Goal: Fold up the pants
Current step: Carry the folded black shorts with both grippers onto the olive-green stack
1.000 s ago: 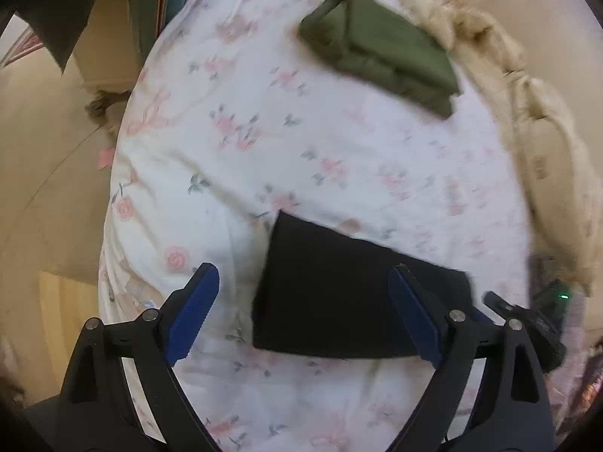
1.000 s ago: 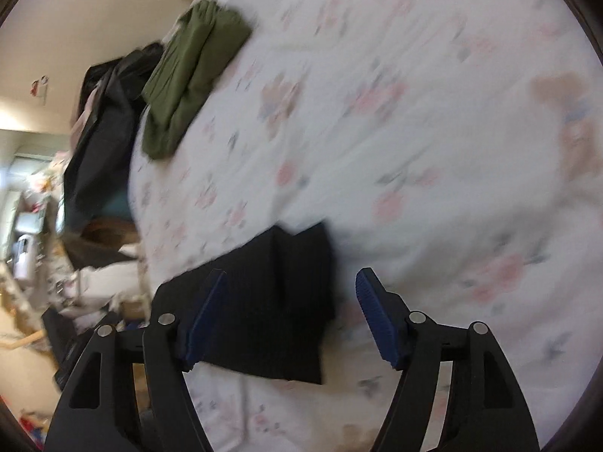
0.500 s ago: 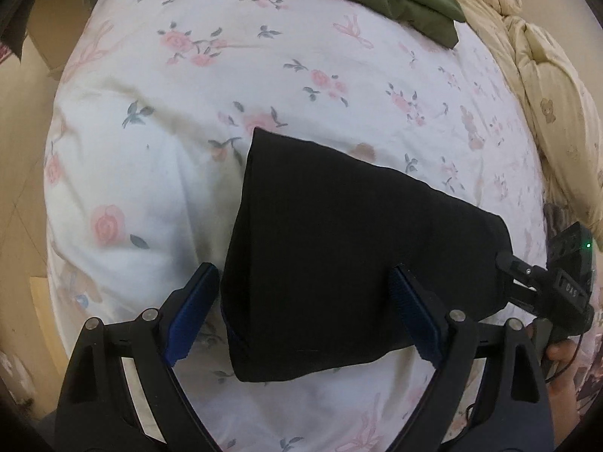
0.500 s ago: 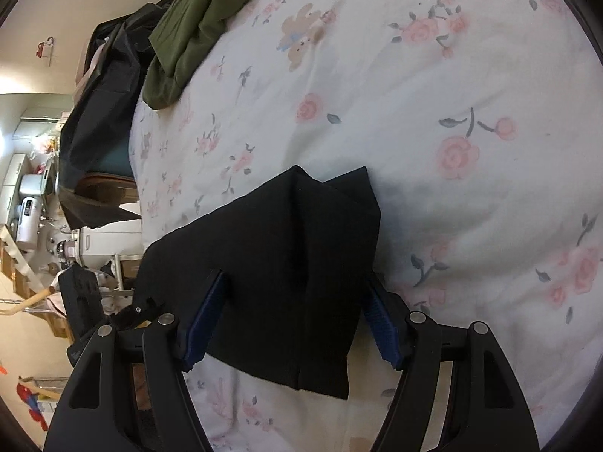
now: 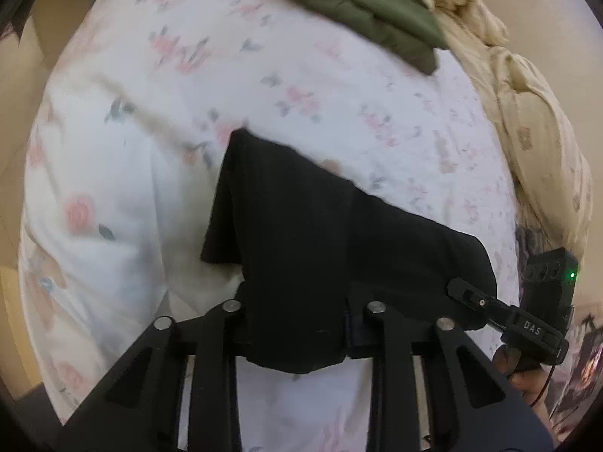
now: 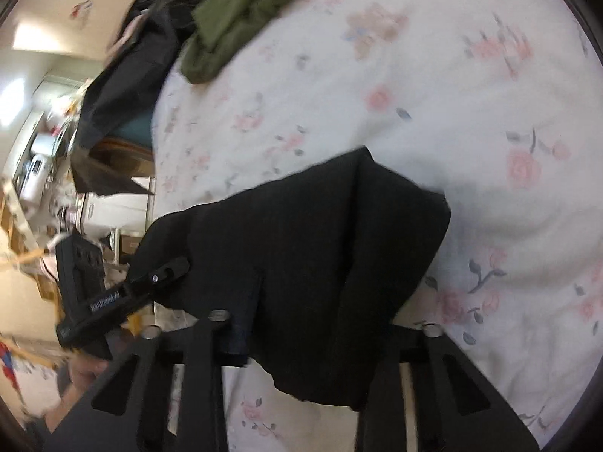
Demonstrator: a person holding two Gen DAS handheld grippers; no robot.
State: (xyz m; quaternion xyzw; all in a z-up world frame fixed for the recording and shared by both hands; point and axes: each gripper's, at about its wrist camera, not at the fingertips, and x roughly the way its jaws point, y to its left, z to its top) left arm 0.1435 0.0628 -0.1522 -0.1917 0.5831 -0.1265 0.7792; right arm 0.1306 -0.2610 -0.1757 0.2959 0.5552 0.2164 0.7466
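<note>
**Both grippers close on the black pants**

A bed covered by a white sheet (image 5: 124, 173) with pink flowers fills both views, with a cream quilt (image 5: 527, 86) bunched along the upper right of the left wrist view and cluttered room shelves at the left edge of the right wrist view. A folded olive-green garment (image 5: 361, 7) lies at the top of the frame, well apart from the work.

A second ago both sets of jaws stood wide, blue pads showing, with the folded black pants (image 5: 309, 233) lying flat on the sheet beyond them. Half a second ago the pants sat between the open fingers. Now the pads are hidden in cloth, and the pants' near edge is bunched and drawn up off the sheet.

The left gripper (image 5: 301, 324) is closing, its jaws pinched on the near left end of the pants, low in the centre of its view. The right gripper (image 6: 324, 335) is closing too, clamped on the other end; it also shows at the lower right of the left wrist view, its fingers against the dark fabric.
</note>
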